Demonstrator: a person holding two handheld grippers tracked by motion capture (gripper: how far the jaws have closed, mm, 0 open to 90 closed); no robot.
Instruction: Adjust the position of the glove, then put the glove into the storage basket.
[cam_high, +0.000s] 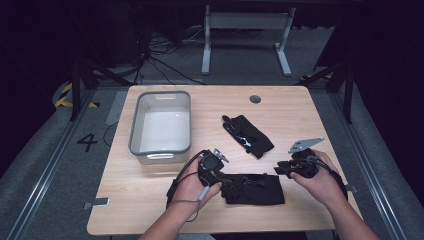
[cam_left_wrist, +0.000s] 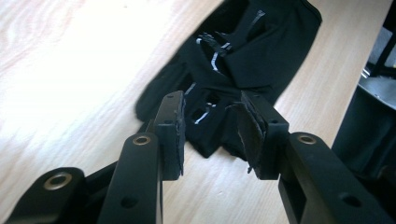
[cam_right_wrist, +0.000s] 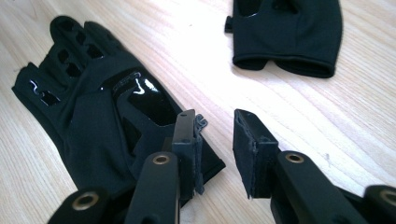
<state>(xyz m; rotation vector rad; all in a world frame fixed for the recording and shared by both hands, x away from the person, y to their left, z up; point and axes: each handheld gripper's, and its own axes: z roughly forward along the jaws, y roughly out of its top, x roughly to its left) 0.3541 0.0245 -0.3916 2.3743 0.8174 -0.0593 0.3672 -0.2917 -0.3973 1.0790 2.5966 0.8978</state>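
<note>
the near glove (cam_high: 254, 188) lies flat on the worktop (cam_high: 300, 110) between the two hands, its long axis running left to right. the left gripper (cam_high: 220, 176) sits at its left end, fingers (cam_left_wrist: 172, 133) apart with the glove's edge just beyond them, nothing clamped. the right gripper (cam_high: 281, 170) hovers just off the glove's far right corner, fingers (cam_right_wrist: 250, 149) apart too, the cuff beside its left finger. both hands are about equally near. a second glove (cam_high: 248, 135) lies farther off; a grey bin (cam_high: 161, 125) stands at far left.
</note>
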